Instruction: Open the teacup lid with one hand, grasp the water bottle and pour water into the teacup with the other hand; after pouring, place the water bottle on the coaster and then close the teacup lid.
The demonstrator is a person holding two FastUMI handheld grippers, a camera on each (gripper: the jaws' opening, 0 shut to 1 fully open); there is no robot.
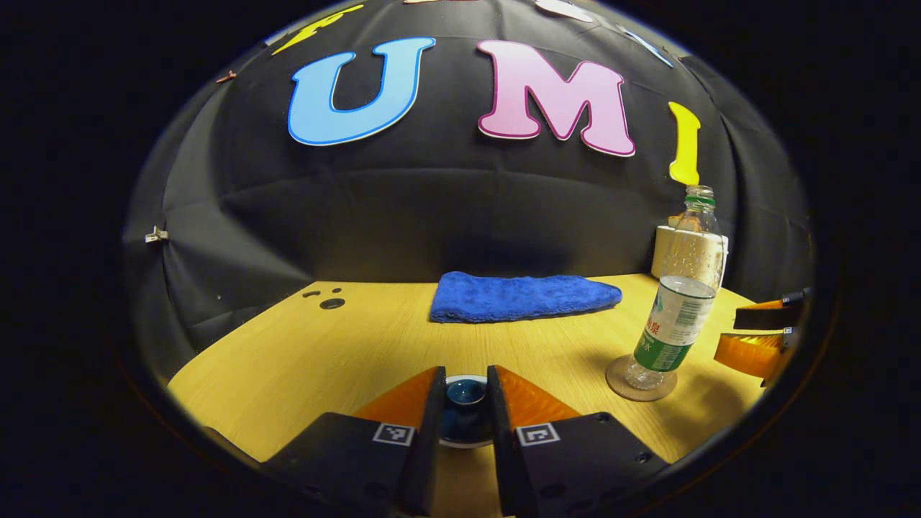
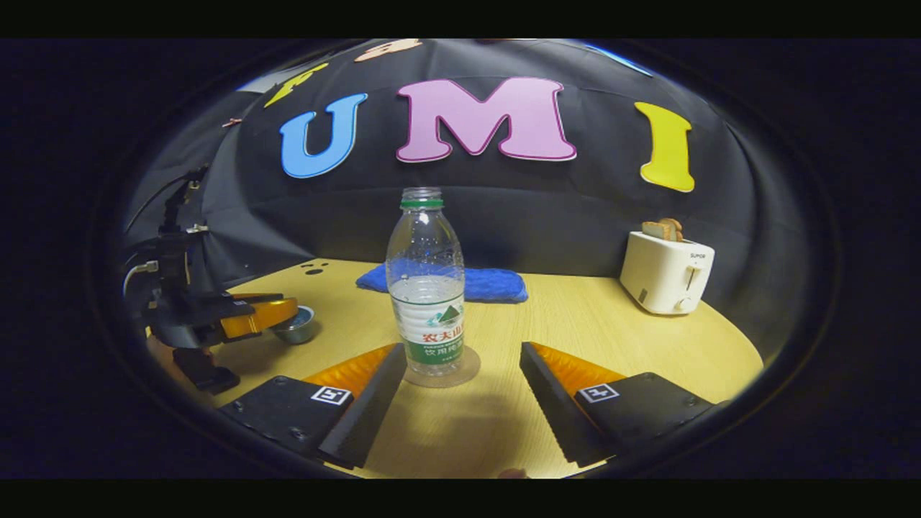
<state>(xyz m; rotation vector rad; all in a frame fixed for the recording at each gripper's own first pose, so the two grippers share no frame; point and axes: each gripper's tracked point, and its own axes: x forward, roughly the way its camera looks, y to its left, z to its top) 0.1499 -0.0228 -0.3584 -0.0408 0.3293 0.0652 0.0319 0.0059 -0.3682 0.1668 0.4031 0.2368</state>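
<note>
The left gripper (image 1: 465, 403) has its two fingers set close on either side of the dark blue glazed teacup lid (image 1: 465, 394); whether both press on it cannot be told. The right gripper (image 2: 460, 385) has its fingers spread wide apart, free of the bottle.

Count: two grippers, one lid, one teacup, one bottle, one coaster, one cloth, one toaster.

The clear plastic water bottle with green-and-white label (image 2: 425, 288) stands upright on the round translucent coaster (image 2: 466, 370), uncapped and roughly half full. In the right gripper view, the small grey-blue ceramic teacup (image 2: 296, 325) sits just under the left gripper.

The light wooden tabletop (image 2: 611, 324) carries a folded blue terry cloth (image 1: 519, 296) near the black cloth wall (image 1: 403, 216), and a white two-slot toaster (image 2: 666, 272) holding bread.
</note>
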